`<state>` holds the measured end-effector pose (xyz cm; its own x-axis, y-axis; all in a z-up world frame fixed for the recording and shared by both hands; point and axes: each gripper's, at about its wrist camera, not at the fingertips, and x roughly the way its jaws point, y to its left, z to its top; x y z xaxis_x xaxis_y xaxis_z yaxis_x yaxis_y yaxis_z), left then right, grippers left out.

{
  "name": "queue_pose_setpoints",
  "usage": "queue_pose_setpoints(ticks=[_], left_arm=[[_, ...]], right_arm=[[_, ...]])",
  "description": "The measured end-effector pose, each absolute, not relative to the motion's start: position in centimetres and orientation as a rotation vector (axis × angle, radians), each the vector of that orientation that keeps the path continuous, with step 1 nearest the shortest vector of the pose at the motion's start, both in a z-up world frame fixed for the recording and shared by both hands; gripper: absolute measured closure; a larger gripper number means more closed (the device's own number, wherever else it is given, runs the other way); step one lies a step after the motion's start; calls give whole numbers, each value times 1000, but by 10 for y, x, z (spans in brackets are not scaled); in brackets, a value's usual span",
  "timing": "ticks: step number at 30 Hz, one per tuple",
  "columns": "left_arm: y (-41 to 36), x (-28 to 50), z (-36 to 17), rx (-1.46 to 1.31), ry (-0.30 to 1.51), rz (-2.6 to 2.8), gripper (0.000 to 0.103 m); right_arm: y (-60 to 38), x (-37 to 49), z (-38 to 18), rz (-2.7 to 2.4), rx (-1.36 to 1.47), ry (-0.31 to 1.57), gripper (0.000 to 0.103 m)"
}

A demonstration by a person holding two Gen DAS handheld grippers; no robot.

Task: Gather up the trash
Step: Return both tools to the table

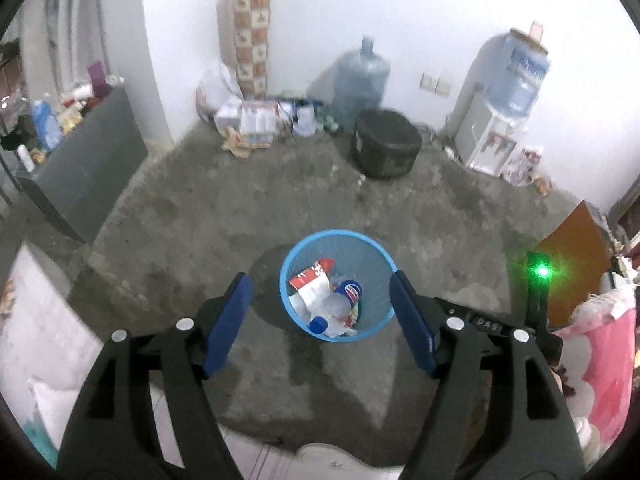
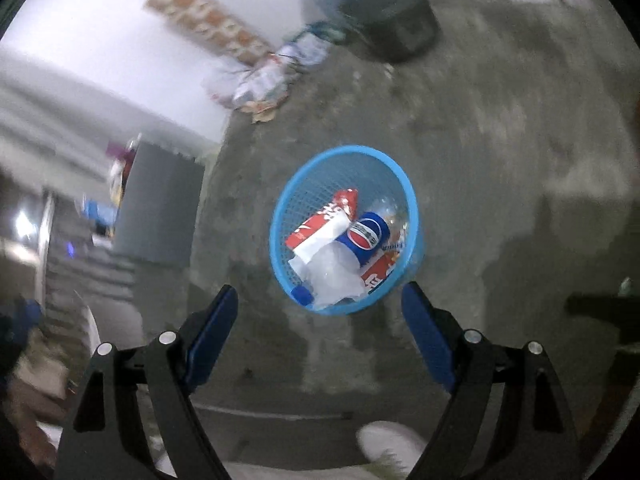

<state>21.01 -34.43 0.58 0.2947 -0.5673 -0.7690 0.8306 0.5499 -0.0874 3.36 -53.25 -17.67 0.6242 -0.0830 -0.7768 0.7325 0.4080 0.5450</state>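
Observation:
A light blue mesh waste basket point(image 1: 348, 242) stands on the concrete floor, seen from above in both wrist views, also as the basket point(image 2: 340, 156). Inside lie a red and white carton point(image 1: 314, 276), a blue cola can point(image 2: 366, 236), clear plastic and a blue bottle cap point(image 2: 302, 294). My left gripper point(image 1: 320, 288) hangs open above the basket with nothing between its blue fingers point(image 1: 230, 316). My right gripper point(image 2: 320, 300) is also open and empty, over the basket's near rim.
A black pot point(image 1: 386, 144), a large water jug point(image 1: 360, 80), a water dispenser point(image 1: 504, 104) and a heap of packets point(image 1: 256, 120) line the far wall. A grey cabinet point(image 1: 84, 168) stands left. Bedding point(image 1: 600, 344) lies at the lower edges.

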Motion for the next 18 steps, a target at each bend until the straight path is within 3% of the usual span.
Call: queue_pose_setpoints(ticks=[6, 18], left_arm=[[-268, 188, 45, 282, 786, -897, 27], [-108, 170, 68, 148, 732, -649, 21]], right_arm=[[-473, 56, -101, -555, 723, 774, 21], [-339, 90, -11, -475, 243, 750, 6]])
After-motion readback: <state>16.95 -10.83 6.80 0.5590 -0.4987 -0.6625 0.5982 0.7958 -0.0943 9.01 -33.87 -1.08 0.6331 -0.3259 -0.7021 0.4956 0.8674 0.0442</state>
